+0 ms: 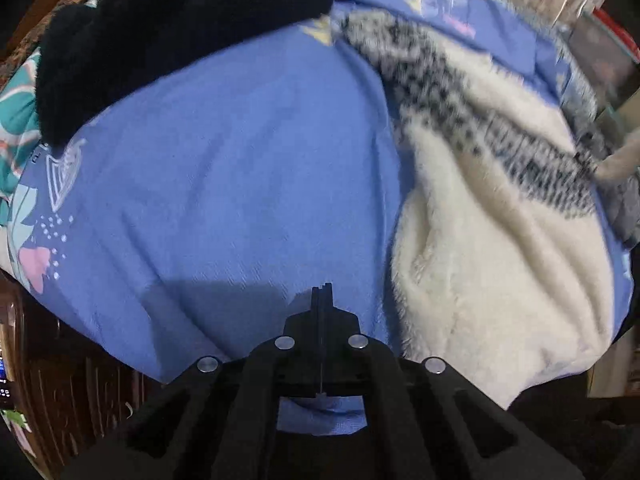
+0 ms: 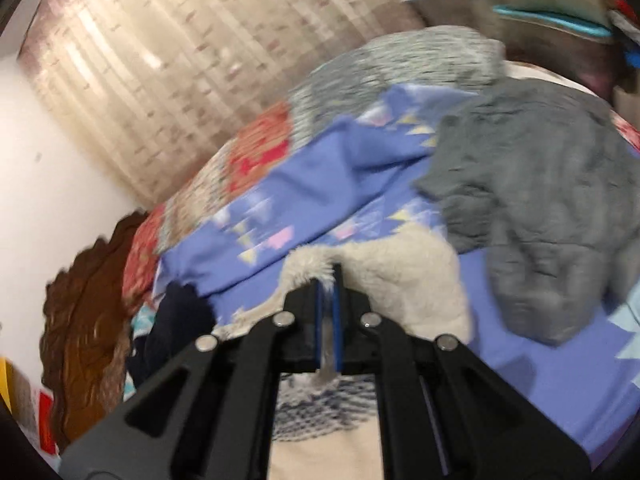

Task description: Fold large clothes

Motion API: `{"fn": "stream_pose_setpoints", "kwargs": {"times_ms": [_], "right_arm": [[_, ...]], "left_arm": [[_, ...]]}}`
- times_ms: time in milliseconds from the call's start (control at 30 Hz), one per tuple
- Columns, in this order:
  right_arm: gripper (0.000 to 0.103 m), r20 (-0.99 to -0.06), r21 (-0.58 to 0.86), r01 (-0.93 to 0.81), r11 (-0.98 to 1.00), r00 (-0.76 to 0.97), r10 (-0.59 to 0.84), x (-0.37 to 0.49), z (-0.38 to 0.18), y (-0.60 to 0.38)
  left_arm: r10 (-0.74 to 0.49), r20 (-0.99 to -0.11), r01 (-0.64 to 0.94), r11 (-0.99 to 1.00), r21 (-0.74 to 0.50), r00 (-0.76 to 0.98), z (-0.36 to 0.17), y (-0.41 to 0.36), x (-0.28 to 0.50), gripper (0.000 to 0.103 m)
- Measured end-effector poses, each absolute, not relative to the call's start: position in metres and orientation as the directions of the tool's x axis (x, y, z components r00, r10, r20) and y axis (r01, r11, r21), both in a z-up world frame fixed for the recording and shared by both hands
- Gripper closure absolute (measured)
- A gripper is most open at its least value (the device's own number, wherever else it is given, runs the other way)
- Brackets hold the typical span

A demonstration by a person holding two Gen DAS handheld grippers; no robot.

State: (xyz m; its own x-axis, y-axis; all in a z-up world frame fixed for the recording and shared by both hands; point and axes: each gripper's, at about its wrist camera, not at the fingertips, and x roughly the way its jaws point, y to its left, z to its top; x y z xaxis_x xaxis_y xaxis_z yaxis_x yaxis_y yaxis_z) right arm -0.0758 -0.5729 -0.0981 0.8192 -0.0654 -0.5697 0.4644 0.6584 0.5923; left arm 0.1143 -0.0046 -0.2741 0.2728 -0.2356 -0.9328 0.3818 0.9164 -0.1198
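Observation:
A cream fleece garment with a black-speckled band lies rumpled on the blue bedsheet, to the right of my left gripper. That gripper points down over bare sheet, its fingers pressed together with nothing showing between them. In the right wrist view, my right gripper is shut on a fold of the same cream fleece, which bunches up between the blue pads. More of the speckled fleece hangs under the gripper.
A black garment lies at the far left of the bed. A grey garment is heaped to the right of the fleece. A carved wooden headboard, a white wall and a curtain stand beyond the bed.

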Motion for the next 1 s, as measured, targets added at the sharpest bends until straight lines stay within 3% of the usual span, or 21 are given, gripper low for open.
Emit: {"fn": "stream_pose_setpoints", "kwargs": {"times_ms": [300, 733, 1000], "right_arm": [[0.099, -0.608, 0.317, 0.43, 0.846, 0.776, -0.167, 0.001, -0.078, -0.49], [0.099, -0.663, 0.154, 0.707, 0.69, 0.591, -0.458, -0.094, -0.114, -0.549], [0.099, -0.531, 0.154, 0.817, 0.556, 0.543, -0.651, -0.137, -0.082, -0.574]], "left_arm": [[-0.325, -0.879, 0.428, 0.89, -0.159, 0.349, -0.248, -0.004, 0.116, 0.081], [-0.389, -0.871, 0.503, 0.841, -0.201, 0.302, -0.251, -0.048, 0.108, 0.081], [-0.409, -0.867, 0.54, 0.816, -0.208, 0.284, -0.252, -0.064, 0.103, 0.081]]}}
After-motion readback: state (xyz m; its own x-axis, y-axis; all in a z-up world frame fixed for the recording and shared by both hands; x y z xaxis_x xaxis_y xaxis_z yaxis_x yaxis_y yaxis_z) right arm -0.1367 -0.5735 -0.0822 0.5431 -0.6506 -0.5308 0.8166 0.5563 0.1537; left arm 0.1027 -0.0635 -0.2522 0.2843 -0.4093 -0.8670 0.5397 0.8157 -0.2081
